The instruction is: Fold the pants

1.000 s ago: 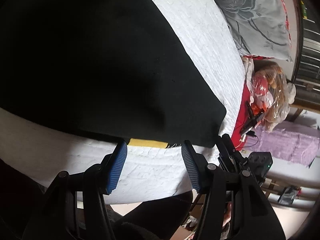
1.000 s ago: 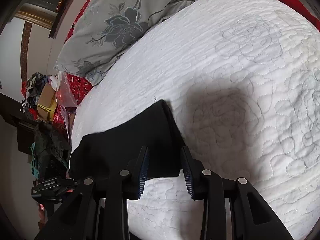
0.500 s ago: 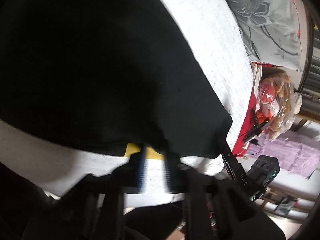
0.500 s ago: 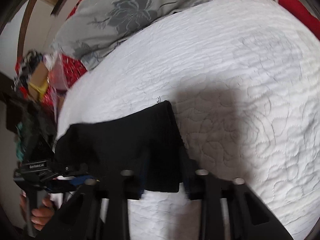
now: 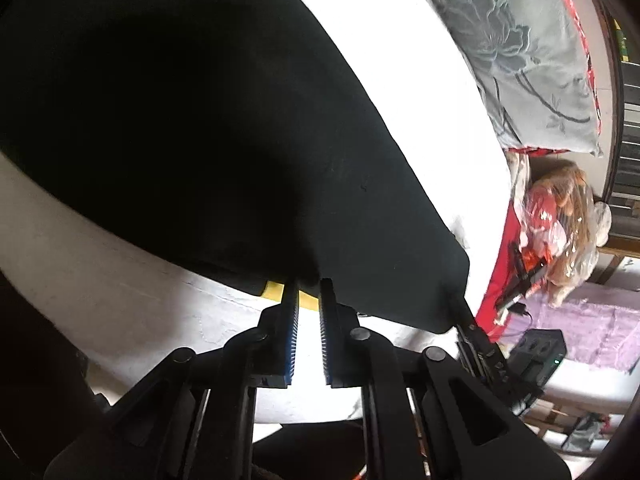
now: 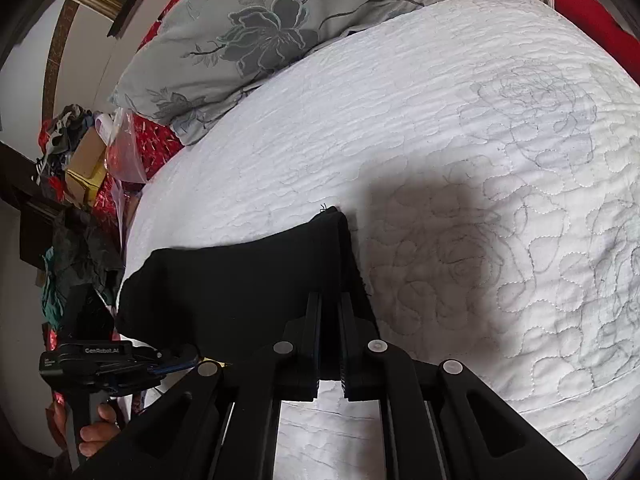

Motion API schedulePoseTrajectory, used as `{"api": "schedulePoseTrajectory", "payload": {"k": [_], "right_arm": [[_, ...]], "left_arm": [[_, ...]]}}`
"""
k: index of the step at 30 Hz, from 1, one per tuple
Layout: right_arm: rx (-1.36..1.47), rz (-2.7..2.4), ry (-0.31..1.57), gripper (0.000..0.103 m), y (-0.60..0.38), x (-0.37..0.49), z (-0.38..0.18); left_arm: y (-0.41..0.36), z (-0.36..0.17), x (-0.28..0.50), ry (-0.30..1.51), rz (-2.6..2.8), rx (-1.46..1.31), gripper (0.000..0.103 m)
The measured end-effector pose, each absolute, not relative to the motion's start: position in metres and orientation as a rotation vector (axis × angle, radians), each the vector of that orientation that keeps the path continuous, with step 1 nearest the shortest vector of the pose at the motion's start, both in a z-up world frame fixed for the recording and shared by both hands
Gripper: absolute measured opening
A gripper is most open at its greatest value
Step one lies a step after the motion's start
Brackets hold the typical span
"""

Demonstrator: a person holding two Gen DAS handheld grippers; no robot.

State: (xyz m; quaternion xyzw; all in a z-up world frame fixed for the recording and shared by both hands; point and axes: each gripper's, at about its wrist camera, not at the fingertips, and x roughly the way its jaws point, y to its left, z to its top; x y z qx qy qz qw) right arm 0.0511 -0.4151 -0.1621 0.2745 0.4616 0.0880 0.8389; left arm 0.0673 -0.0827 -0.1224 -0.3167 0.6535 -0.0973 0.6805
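Note:
Black pants (image 5: pixel 192 128) lie on a white quilted bed (image 6: pixel 460 128). My left gripper (image 5: pixel 309 286) is shut on the near edge of the pants, beside a yellow label (image 5: pixel 276 290). My right gripper (image 6: pixel 330 300) is shut on the pants' other near corner (image 6: pixel 256 280). The right gripper's tip shows in the left wrist view (image 5: pixel 476 334) at the pants' right corner. The left gripper and the hand holding it show in the right wrist view (image 6: pixel 120 360) at the lower left.
A grey floral pillow (image 6: pixel 260 28) lies at the head of the bed. Red bedding and plastic-wrapped clutter (image 5: pixel 560 216) sit beside the bed. A black box with a green light (image 5: pixel 540 354) stands on the floor by a purple mat (image 5: pixel 592 328).
Both grippers were open a second ago and have closed on the near edge of the pants. The edge of the fabric is now slightly lifted.

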Motion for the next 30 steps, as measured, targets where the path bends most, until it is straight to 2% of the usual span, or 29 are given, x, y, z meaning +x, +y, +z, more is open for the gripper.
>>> {"api": "schedulePoseTrajectory", "payload": {"k": [4, 11, 13, 17, 22, 24, 26, 27, 28, 30], "right_arm": [[0.626, 0.219, 0.939, 0.007, -0.419, 0.050, -0.150], [0.698, 0.229, 0.893, 0.006, -0.433, 0.052, -0.131], [0.690, 0.241, 0.927, 0.011, -0.431, 0.053, -0.137], [0.641, 0.224, 0.991, 0.012, -0.424, 0.050, -0.155], [0.627, 0.231, 1.028, 0.015, -0.413, 0.052, -0.169], [0.605, 0.229, 1.040, 0.026, -0.408, 0.053, -0.170], [0.589, 0.230, 1.039, 0.029, -0.404, 0.054, -0.169], [0.582, 0.230, 1.038, 0.029, -0.402, 0.055, -0.168], [0.572, 0.229, 1.032, 0.029, -0.401, 0.055, -0.167], [0.557, 0.231, 1.034, 0.019, -0.399, 0.057, -0.167]], "left_arm": [[-0.074, -0.134, 0.067, 1.495, -0.201, -0.788, 0.025], [-0.073, -0.143, 0.070, 1.514, -0.163, -0.865, 0.029], [-0.071, -0.142, 0.070, 1.512, -0.165, -0.880, 0.031], [-0.075, -0.136, 0.074, 1.491, -0.150, -0.896, 0.040], [-0.071, -0.139, 0.082, 1.483, -0.129, -0.916, 0.040], [-0.073, -0.139, 0.084, 1.479, -0.131, -0.907, 0.040], [-0.075, -0.136, 0.088, 1.464, -0.128, -0.871, 0.025], [-0.075, -0.135, 0.090, 1.459, -0.124, -0.848, 0.012], [-0.074, -0.136, 0.092, 1.463, -0.129, -0.842, 0.011], [-0.070, -0.141, 0.092, 1.478, -0.129, -0.882, 0.008]]}}
